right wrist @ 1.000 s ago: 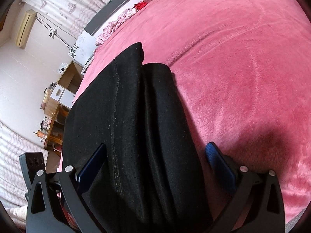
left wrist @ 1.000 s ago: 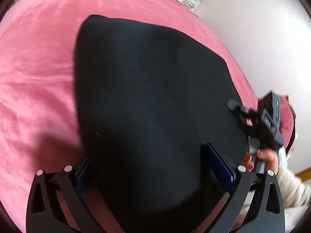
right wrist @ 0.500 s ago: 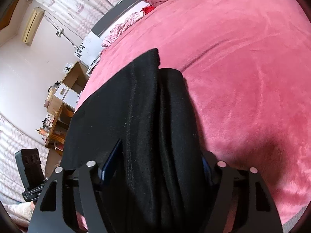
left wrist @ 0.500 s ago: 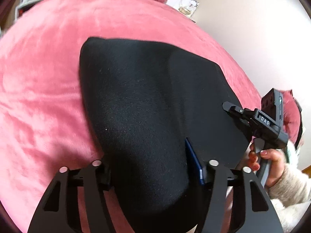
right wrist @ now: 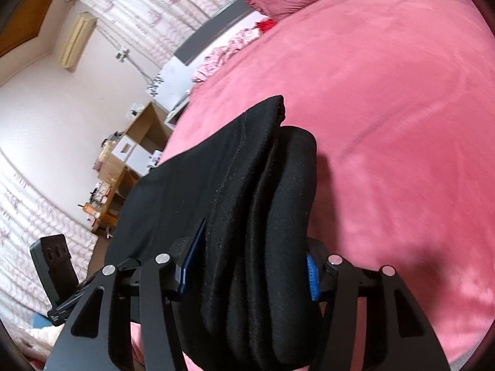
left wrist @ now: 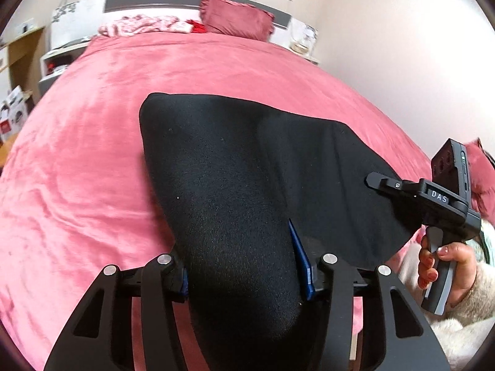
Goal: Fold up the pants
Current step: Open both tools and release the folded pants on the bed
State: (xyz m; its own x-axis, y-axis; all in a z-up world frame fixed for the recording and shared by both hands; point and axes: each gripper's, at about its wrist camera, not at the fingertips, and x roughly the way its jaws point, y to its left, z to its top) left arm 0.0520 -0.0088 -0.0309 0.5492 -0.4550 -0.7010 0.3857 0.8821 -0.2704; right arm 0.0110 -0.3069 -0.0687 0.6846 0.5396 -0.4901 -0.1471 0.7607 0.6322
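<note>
My left gripper (left wrist: 244, 272) is clamped on a thick fold of the black pants (left wrist: 247, 179), blue pads pressed into the cloth on both sides. The pants lie on the pink bedspread (left wrist: 92, 160), their near end bunched in my grip, the far corner pointing toward the red pillow (left wrist: 236, 18) at the headboard. My right gripper (right wrist: 250, 269) is closed on the pants (right wrist: 235, 191) too — several stacked layers between its pads, at the edge of the pants away from the left one. My right hand (left wrist: 445, 266) holds its handle, just off the pants' edge.
</note>
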